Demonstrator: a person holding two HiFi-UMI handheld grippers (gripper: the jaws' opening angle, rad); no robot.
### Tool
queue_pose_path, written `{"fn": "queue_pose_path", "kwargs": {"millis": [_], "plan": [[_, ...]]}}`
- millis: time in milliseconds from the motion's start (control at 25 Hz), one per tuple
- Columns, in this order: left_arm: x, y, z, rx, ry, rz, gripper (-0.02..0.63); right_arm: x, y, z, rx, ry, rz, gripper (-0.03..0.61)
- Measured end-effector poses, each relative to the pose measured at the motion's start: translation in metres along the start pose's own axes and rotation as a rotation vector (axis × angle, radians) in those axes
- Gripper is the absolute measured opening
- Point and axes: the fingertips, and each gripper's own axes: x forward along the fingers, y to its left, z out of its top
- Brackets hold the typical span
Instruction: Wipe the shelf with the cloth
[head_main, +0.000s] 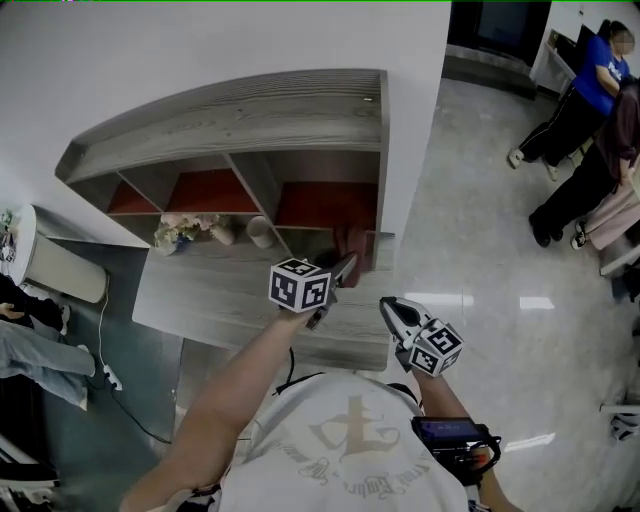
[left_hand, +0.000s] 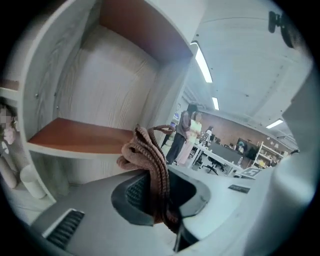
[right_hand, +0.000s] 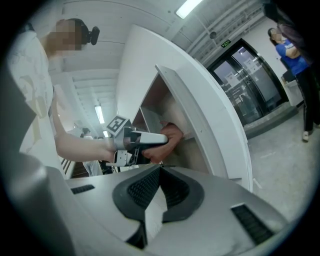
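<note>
A grey wooden shelf unit has red-brown boards in its compartments. My left gripper is shut on a brown knitted cloth, held at the front edge of the rightmost compartment. In the left gripper view the cloth bunches between the jaws, over the lip of the red-brown shelf board. My right gripper hangs lower right of the left one, off the shelf, shut on nothing. The right gripper view looks past the shut right gripper at the left gripper and the cloth.
A white cup and a small bouquet stand on the shelf's lower ledge, left of the cloth. People stand on the shiny floor at far right. A cable runs over the floor at left.
</note>
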Motion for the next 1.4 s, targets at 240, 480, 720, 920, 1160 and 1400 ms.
{"fn": "queue_pose_path", "kwargs": {"millis": [240,480,720,920,1160,1400], "plan": [[-0.056,0.012,-0.028,0.008,-0.103,0.067,0.063,0.012,0.018,0.001,-0.012,0.003,0.010,0.005],[-0.107,0.020,-0.066,0.004,-0.174,0.146,0.063,0.031,0.036,0.000,-0.034,0.014,0.051,0.005],[-0.151,0.032,-0.106,-0.016,-0.192,0.235,0.063,0.047,0.052,0.002,-0.046,0.025,0.098,0.003],[-0.184,0.049,-0.119,-0.039,-0.221,0.314,0.063,0.054,0.060,0.003,-0.052,0.036,0.125,0.003],[-0.193,0.057,-0.126,-0.076,-0.248,0.382,0.063,0.060,0.062,-0.006,-0.043,0.074,0.155,0.003],[-0.182,0.053,-0.123,-0.069,-0.260,0.385,0.063,0.061,0.053,-0.008,-0.051,0.085,0.174,0.004]]}}
